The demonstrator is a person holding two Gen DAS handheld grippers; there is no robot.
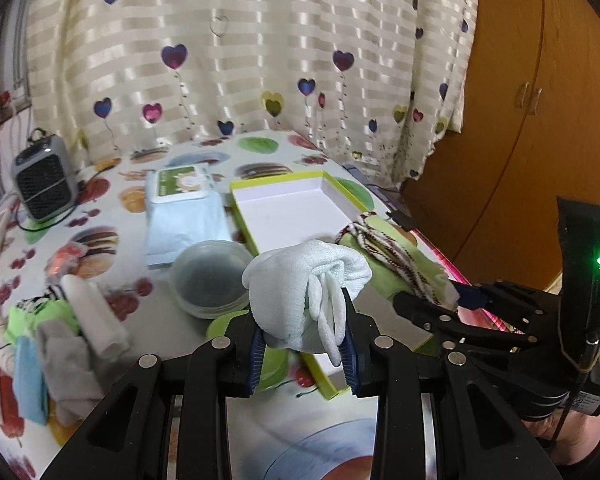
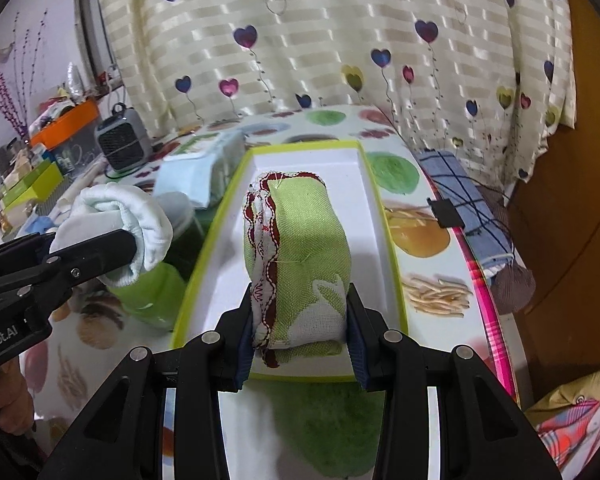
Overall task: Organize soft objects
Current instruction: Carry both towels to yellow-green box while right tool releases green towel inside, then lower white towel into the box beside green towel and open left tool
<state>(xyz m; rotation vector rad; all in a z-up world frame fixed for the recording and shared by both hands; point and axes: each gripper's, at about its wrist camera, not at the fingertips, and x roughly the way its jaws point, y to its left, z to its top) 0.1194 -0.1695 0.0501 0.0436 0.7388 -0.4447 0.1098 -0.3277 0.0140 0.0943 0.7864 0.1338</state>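
Left gripper (image 1: 304, 350): your two black fingers with blue ribbed pads pinch a rolled white knitted cloth bundle (image 1: 304, 292), held clear of the table and pointing down at a slant. In the right wrist view that bundle (image 2: 116, 224) hangs left of the tray, near its long left edge.

Items, left to right, as your left wrist view lists them:
- Grey box-shaped fan heater with a black grille (image 1: 46, 182), far left, at the back of the table.
- Heap of loose soft pieces (image 1: 56, 344) at the near left: a white roll, a grey cloth, a blue cloth, something green beneath.
- Pale blue folded cloth with a green-labelled packet on top (image 1: 186, 212), lying flat, just left of the tray.
- Clear round plastic lid or dish (image 1: 212, 278), in front of the blue cloth, partly behind the white bundle.
- Shallow white cardboard tray with a lime-green rim (image 1: 284, 204), lying on the fruit-printed tablecloth (image 1: 100, 240).

Right gripper (image 2: 300, 328): your fingers clamp a folded green woven cloth with red-and-white stitched edging (image 2: 300, 248), one pad on each side. You hold it tilted downward over the tray (image 2: 376, 216), roughly along its length; whether its far end touches the tray floor cannot be told. In the left wrist view the same cloth (image 1: 384, 256) sits at the tray's right edge.

Far right: blue checked cloth (image 2: 464, 192) at the table's edge, by a brown wooden cupboard (image 1: 520, 120).
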